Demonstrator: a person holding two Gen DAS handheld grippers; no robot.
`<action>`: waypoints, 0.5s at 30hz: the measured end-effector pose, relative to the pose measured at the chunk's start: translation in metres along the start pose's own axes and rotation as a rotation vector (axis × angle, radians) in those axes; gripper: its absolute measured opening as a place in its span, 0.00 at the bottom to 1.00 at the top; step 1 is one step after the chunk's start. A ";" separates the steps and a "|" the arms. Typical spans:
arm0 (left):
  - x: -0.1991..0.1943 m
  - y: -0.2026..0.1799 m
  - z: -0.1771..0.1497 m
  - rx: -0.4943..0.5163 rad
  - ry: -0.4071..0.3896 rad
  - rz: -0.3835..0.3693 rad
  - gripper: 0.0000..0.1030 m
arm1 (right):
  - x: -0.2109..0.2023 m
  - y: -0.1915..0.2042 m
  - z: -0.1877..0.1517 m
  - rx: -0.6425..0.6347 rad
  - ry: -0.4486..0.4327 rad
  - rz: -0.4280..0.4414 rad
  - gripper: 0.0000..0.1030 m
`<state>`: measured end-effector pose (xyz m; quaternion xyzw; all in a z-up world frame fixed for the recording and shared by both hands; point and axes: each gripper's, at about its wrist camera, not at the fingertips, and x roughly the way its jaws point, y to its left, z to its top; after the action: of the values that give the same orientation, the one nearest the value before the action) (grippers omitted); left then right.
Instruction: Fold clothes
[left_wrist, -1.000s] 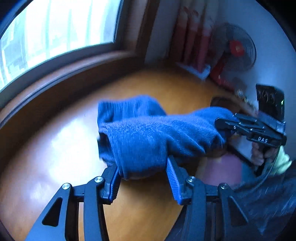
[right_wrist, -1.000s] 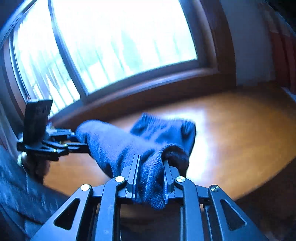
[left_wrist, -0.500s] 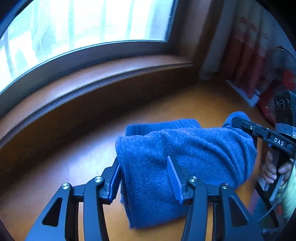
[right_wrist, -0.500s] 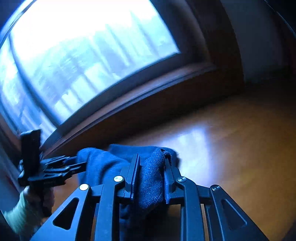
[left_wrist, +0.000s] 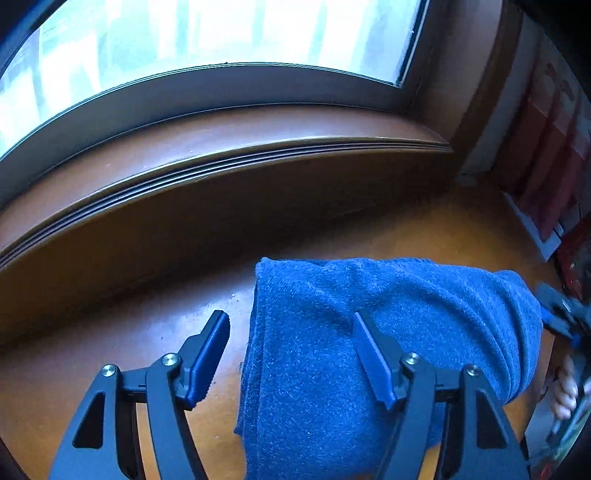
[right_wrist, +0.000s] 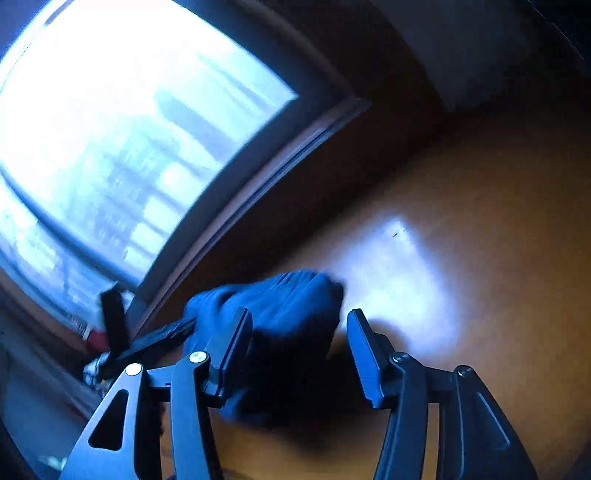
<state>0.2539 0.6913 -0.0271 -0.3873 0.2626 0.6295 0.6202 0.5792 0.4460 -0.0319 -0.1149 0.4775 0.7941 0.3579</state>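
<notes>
Now: towel (left_wrist: 388, 332) lying folded on table (left_wrist: 129, 332), just in front of sill (left_wrist: 221, 147). You are holding left gripper (left_wrist: 291, 354) spread wide, one finger over cloth; right gripper (right_wrist: 299, 350) likewise parted, gripping nothing — likely letting fold settle flat.

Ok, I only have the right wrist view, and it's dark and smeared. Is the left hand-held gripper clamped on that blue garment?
Observer: No. The left hand-held gripper is open; one finger lies over the blue garment, and the other stands off its left edge.
Operator: Is the garment laid flat?
Observer: It lies doubled over on the wooden table, with stacked layers showing along its left edge.
Operator: Anything beyond it?
Observer: Red panels stand at the table's right end.
</notes>
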 end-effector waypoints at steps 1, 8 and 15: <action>0.000 0.000 0.000 -0.008 0.000 0.003 0.66 | -0.002 0.004 -0.003 -0.014 0.003 0.020 0.57; -0.018 0.003 -0.009 -0.024 0.018 -0.012 0.68 | 0.056 0.026 0.004 -0.184 0.080 0.014 0.63; 0.001 0.019 -0.024 -0.166 0.114 -0.199 0.51 | 0.096 0.022 0.001 -0.205 0.158 0.049 0.33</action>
<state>0.2387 0.6707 -0.0438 -0.4964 0.2049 0.5616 0.6294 0.4960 0.4844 -0.0666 -0.2015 0.4232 0.8358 0.2858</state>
